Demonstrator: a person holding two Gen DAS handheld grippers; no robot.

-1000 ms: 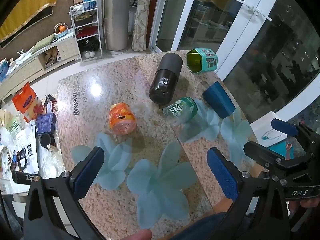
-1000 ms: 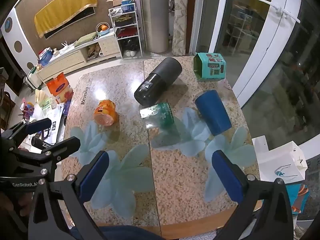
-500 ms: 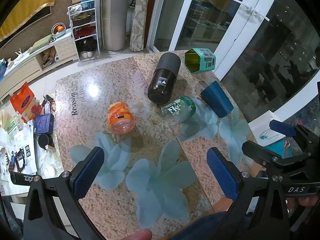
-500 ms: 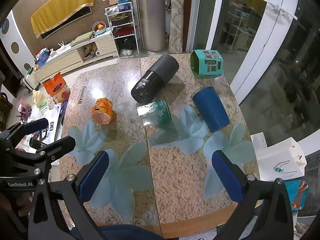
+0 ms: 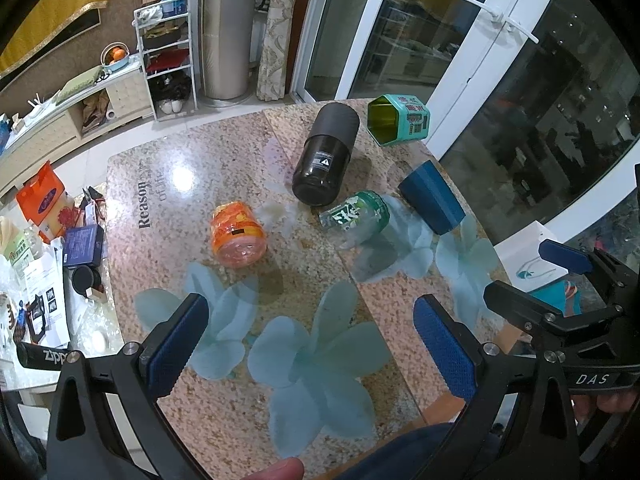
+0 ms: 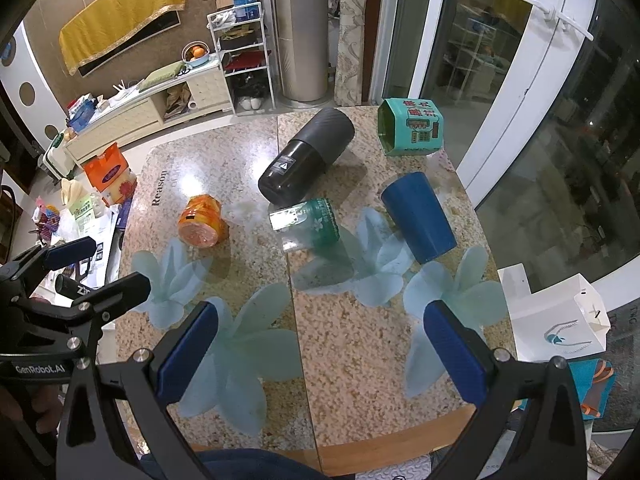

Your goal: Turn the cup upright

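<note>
A dark blue cup [image 6: 418, 216] lies on its side at the right of the granite table [image 6: 352, 360]; it also shows in the left wrist view [image 5: 432, 202]. My right gripper [image 6: 320, 352] is open and empty, held above the table's near edge, well short of the cup. My left gripper [image 5: 312, 340] is open and empty, also above the near edge. The right gripper's fingers [image 5: 564, 256] show at the right of the left wrist view; the left gripper's fingers [image 6: 72, 248] show at the left of the right wrist view.
On the table lie a black flask [image 6: 306, 160], a green bottle [image 6: 308, 224], an orange jar [image 6: 202, 226] and a teal hexagonal tin [image 6: 410, 128]. Glass doors [image 6: 540, 80] stand right; a white bag [image 6: 560, 320] sits on the floor and clutter [image 6: 88, 200] lies left.
Both grippers have drawn back and up slightly, so the table objects sit a little smaller and higher in view. Nothing on the table has moved.
</note>
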